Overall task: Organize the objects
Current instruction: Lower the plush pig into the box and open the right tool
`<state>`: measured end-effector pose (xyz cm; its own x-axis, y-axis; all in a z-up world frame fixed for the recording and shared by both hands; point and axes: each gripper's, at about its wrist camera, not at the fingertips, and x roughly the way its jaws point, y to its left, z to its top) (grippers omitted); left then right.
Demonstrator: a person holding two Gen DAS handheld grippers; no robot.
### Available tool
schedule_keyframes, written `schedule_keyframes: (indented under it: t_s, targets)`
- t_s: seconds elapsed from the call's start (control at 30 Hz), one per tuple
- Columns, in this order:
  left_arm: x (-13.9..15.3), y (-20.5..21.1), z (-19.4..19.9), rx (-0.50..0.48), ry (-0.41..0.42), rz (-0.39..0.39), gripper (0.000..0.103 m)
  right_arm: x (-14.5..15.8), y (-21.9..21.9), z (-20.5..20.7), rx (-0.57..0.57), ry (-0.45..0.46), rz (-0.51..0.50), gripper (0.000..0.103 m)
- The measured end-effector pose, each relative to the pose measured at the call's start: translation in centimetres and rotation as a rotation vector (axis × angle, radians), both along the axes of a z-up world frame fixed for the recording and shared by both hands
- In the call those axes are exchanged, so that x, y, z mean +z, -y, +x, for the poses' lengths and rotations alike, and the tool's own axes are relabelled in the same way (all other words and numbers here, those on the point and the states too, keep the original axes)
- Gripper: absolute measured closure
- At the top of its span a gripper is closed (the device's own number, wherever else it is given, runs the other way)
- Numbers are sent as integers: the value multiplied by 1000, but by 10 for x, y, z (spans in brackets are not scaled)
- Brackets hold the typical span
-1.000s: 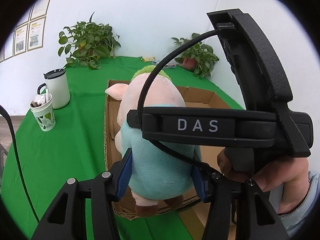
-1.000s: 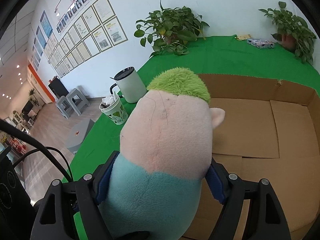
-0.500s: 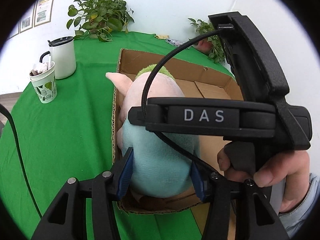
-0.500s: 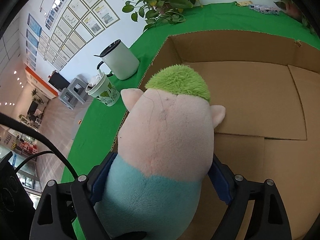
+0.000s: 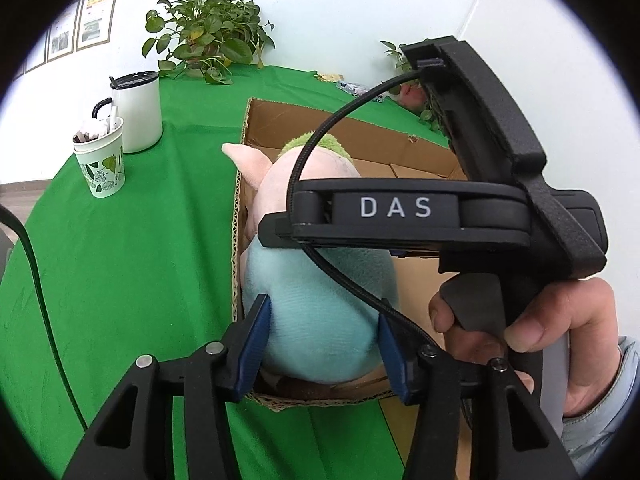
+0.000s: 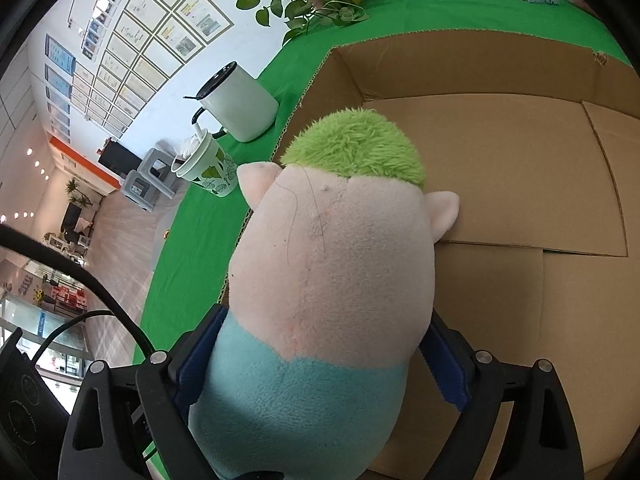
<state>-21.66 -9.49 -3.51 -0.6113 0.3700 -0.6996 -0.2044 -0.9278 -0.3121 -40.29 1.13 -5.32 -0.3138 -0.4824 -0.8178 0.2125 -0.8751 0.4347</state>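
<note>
Left wrist view: one plush pig toy (image 5: 316,300), pink-headed with a green tuft and a pale blue body, is seen inside one open cardboard box (image 5: 420,148), against the box's left wall and near corner. The two blue-padded fingers of the left gripper (image 5: 324,350) are seen on either side of the toy's blue body, with the pads apparently against the plush, though true contact cannot be told. Across the toy, the right gripper (image 5: 400,216) is seen from outside as a black body marked "DAS", held by one bare hand (image 5: 540,332); one black cable (image 5: 320,160) is looped from its top down over the toy.

Right wrist view: the same toy (image 6: 332,280) is pinched at its blue body between the two blue pads of the right gripper (image 6: 320,360), which are pressed into the plush on both sides. The toy's head is pointed away from the camera, with two pink ears shown, and the box's brown floor (image 6: 520,168) is seen beyond and to the right of it.

The box is set on one green tablecloth (image 5: 120,260). Left of the box, two cups are counted: one white mug (image 5: 138,110) with a black lid, and just in front of it one leaf-printed paper cup (image 5: 102,162) filled with scraps. Two potted plants are counted beyond the box: a large one (image 5: 208,36) at the far left and a smaller one (image 5: 408,80), partly hidden, at the far right.
</note>
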Motion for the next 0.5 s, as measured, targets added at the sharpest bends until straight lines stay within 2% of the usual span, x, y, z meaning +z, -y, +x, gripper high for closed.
schedule_keyframes:
  t_s: [0.1, 0.2, 0.33, 0.5]
  targets:
    - [0, 1, 1, 12, 4, -10, 54, 12, 0, 8, -4, -28, 42, 13]
    - [1, 9, -2, 23, 14, 16, 54, 39, -7, 28, -14, -117, 77, 14]
    - [1, 10, -2, 18, 14, 12, 53, 81, -35, 72, -50, -245, 81, 14]
    - [6, 4, 6, 44, -7, -10, 47, 116, -78, 132, -100, -354, 83, 14]
